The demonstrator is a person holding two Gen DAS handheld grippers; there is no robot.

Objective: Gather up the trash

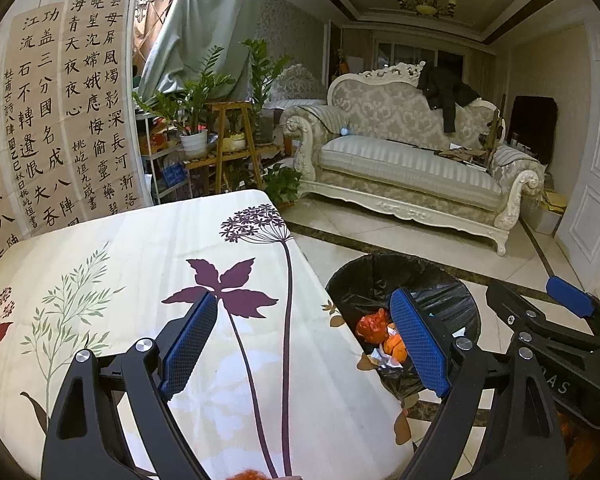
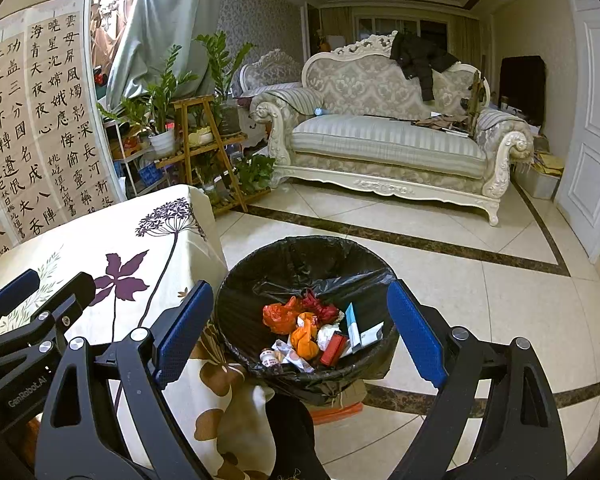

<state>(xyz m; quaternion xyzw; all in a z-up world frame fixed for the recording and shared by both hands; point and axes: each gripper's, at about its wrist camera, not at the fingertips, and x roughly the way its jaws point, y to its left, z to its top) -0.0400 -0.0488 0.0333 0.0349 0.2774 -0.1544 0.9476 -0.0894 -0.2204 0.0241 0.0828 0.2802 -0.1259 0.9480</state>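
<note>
Right gripper (image 2: 300, 336) jaws spread, empty; lined trash bin (image 2: 236, 280) between them, mouth facing up. Left gripper (image 1: 304, 344) jaws spread, empty, above floral tablecloth (image 1: 140, 248).

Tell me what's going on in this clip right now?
A person holds two grippers, both open and empty. The right gripper hangs above the trash bin, lined with a black bag, beside the table. Crumpled orange and red wrappers, paper and small boxes already lie inside. The left gripper is over the table's edge; the floral cloth in view carries no trash.
</note>
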